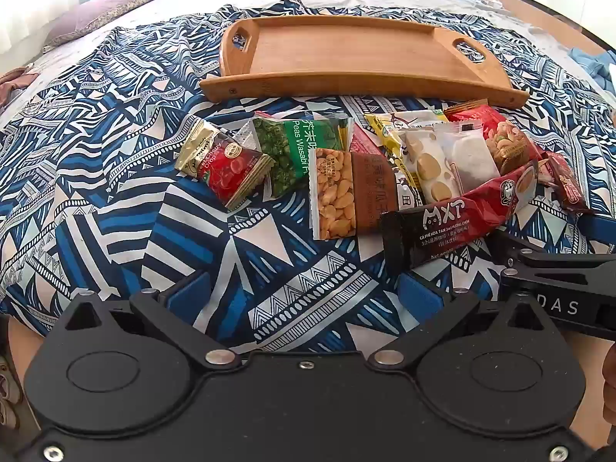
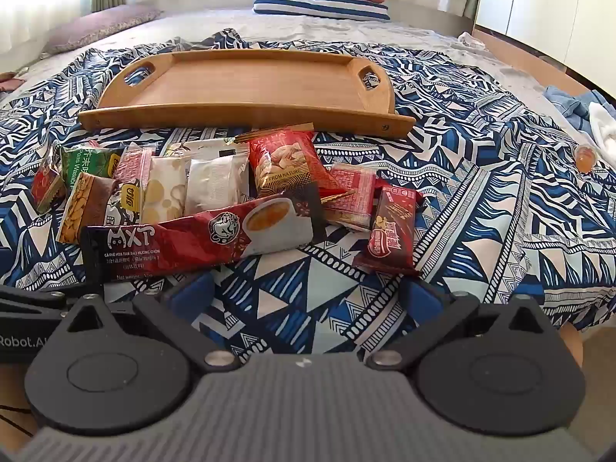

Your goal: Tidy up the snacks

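Note:
Several snack packets lie in a row on a blue patterned cloth, in front of an empty wooden tray (image 1: 346, 54) (image 2: 246, 84). Among them are a long red and black MXT coffee stick (image 1: 458, 219) (image 2: 200, 238), a green wasabi peas pack (image 1: 308, 146) (image 2: 90, 161), a peanut pack (image 1: 335, 192), a red cherry candy pack (image 1: 231, 169) and a dark red bar (image 2: 392, 227). My left gripper (image 1: 304, 292) is open and empty, low over the cloth just short of the packets. My right gripper (image 2: 306, 292) is open and empty, near the coffee stick.
The cloth covers a bed. Striped and red pillows (image 2: 323, 0) lie at the far end. A small orange jelly cup (image 2: 584, 156) and blue clothing (image 2: 577, 104) lie at the right. The right gripper's body (image 1: 558, 281) shows at the left wrist view's right side.

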Available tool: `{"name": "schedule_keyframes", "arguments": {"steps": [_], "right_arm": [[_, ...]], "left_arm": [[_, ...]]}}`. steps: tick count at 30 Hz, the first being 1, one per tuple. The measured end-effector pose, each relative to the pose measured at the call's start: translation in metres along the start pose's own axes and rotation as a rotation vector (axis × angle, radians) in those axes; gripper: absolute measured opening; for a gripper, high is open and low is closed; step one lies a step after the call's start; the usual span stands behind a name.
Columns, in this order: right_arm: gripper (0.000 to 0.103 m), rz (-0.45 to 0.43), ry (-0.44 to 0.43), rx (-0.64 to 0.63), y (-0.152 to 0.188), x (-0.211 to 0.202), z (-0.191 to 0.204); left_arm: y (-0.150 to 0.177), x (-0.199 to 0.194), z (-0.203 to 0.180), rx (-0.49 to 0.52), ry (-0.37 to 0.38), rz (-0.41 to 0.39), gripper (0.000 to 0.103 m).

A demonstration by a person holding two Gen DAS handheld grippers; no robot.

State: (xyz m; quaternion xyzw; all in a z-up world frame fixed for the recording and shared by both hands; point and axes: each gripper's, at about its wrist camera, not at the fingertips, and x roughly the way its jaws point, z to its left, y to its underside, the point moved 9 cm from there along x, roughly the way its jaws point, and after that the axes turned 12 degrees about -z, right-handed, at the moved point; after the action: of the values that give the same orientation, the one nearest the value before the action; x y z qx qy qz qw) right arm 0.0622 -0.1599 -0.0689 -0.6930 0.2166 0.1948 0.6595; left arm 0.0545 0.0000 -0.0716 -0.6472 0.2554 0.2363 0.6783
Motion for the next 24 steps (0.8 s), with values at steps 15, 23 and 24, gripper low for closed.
{"name": "schedule_keyframes", "arguments": {"steps": [15, 23, 24], "right_arm": [[0.103, -0.001, 0.0, 0.0, 0.0001, 0.0, -0.0002], [0.103, -0.001, -0.001, 0.001, 0.0004, -0.0001, -0.0004], [0.103, -0.001, -0.001, 0.001, 0.0004, -0.0001, -0.0005]], "left_arm": [[-0.0001, 0.0, 0.0, 0.0, 0.0, -0.002, 0.103], [-0.0008, 0.0, -0.0008, 0.004, -0.001, -0.006, 0.103], [-0.0005, -0.0007, -0.0008, 0.005, -0.002, -0.008, 0.103]]}}
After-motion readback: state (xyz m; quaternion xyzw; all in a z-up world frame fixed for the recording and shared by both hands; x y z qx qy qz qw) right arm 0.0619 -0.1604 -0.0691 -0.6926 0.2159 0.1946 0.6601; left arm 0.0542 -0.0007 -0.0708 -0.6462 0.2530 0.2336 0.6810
